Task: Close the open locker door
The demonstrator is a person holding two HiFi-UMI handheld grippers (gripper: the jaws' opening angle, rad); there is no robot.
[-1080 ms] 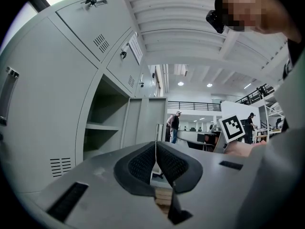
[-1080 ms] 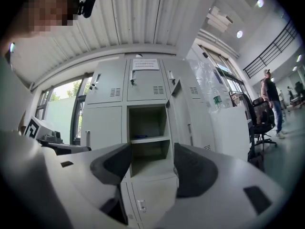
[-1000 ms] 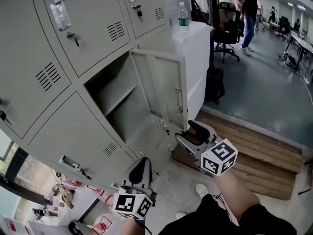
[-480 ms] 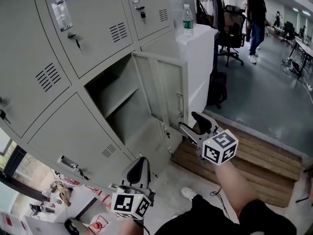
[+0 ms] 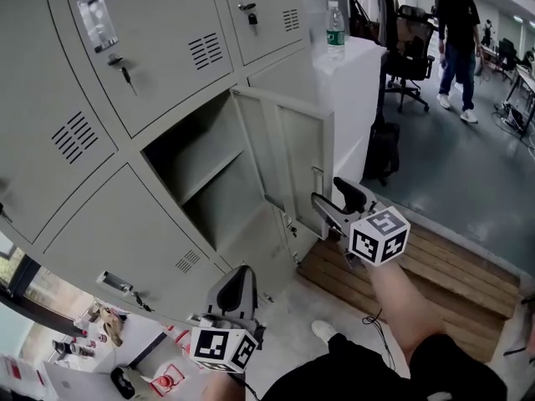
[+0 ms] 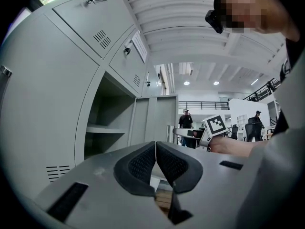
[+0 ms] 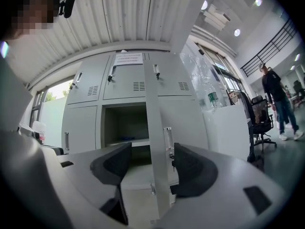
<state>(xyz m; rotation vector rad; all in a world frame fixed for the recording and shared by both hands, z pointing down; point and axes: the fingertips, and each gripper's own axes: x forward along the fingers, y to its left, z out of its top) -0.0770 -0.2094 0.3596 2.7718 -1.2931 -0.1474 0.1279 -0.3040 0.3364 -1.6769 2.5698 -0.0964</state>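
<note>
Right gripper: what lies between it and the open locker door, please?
Nothing: the right gripper view shows the locker door edge-on, framed by the open right gripper.

right tool [image 5: 328,193] raised nearer the open locker door [image 5: 290,157], background person [image 5: 458,25] stepped rightward

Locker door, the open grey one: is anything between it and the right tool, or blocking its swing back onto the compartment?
Nothing visible. The right tool, jaws apart, sits just off the free edge of the open grey metal locker door, and the gap between door and open compartment looks clear.
</note>
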